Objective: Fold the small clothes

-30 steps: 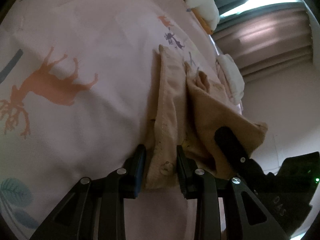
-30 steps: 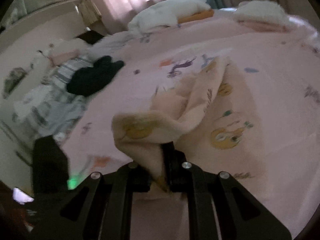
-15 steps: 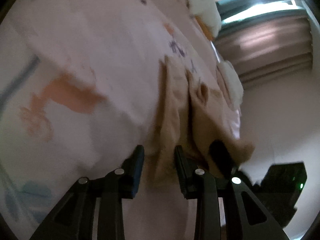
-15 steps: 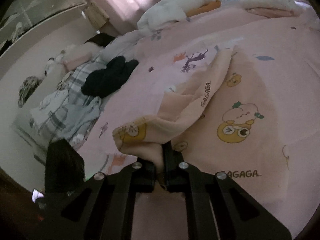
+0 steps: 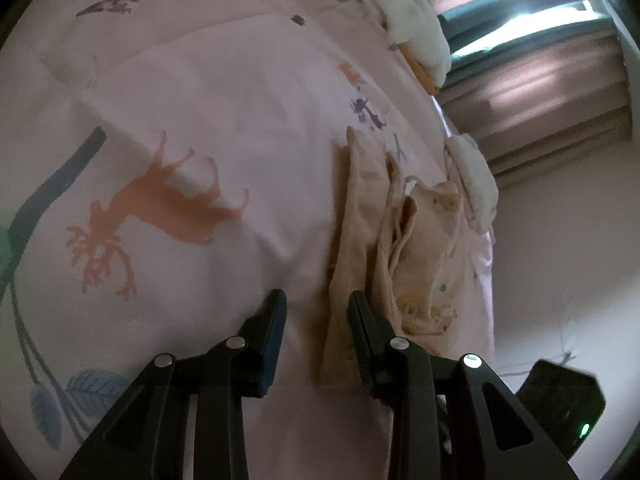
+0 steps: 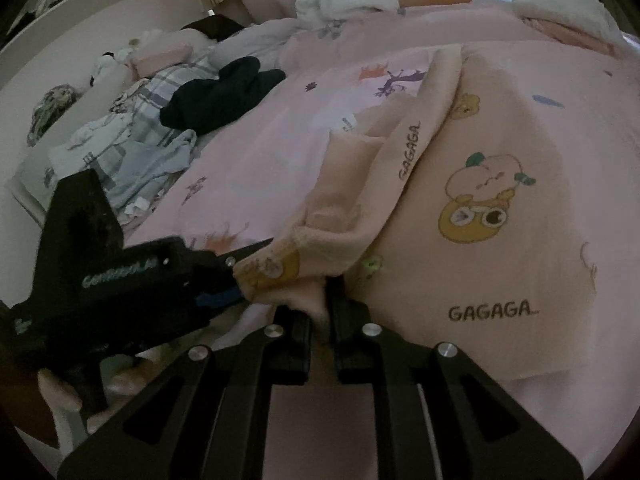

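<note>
On the pink bedsheet point(image 6: 256, 152) the small peach garment point(image 6: 492, 216) lies mostly flat, printed side up, one edge doubled over toward the middle. We have the right gripper point(image 6: 320, 312) clenched on that folded corner, low over the bed. The left gripper point(image 5: 316, 320) stands released, its jaws apart around the garment's near edge without pressing it. We judge the first fold nearly laid; smoothing and further folds remain, and the clothes pile point(image 6: 132, 148) beyond looks untouched
</note>
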Available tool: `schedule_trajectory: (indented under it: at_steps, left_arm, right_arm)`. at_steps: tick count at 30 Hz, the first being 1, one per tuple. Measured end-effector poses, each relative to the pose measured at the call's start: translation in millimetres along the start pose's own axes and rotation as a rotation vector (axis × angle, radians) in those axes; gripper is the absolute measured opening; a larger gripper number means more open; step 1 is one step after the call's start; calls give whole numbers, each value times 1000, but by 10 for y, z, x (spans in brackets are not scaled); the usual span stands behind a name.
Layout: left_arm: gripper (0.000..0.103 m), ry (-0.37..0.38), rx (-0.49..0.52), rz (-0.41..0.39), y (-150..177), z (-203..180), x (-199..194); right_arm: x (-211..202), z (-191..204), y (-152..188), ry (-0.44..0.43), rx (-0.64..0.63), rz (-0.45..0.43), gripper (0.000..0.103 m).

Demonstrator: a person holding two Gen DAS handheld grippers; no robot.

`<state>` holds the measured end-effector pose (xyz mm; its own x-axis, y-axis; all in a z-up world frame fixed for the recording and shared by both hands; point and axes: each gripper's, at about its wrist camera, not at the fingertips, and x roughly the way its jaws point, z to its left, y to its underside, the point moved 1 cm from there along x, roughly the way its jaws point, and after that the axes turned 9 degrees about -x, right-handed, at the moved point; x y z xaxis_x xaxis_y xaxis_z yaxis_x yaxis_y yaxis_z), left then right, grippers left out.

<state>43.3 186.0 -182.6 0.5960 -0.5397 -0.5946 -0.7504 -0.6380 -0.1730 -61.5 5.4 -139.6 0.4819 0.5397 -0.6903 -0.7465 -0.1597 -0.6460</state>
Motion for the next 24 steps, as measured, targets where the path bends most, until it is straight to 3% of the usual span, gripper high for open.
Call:
schedule_trajectory:
  at_steps: [6,9,11,16,19,24]
  left_arm:
    - [32,2,-2,1,-18,1,42]
    - [32,0,6,3,-27,6,44]
    - [32,-1,9,4,-34,5,46]
    - [32,8,-10,9,-47,29,41]
    - [32,0,-6,7,-49,19,43]
    - [32,-37,50,-12,1,-52,50]
  right_arm:
    - [-41,97,152,58,-87,23,13]
    - [-89,49,161,6,-58,37,19]
    - [-114,54,197,-50,-46,56,30]
    - [-211,96,239,-96,-41,111,33]
    - [-327,98,200,-130,-21,115,43]
    - [-548,-12,-59,-67,-4,36,64]
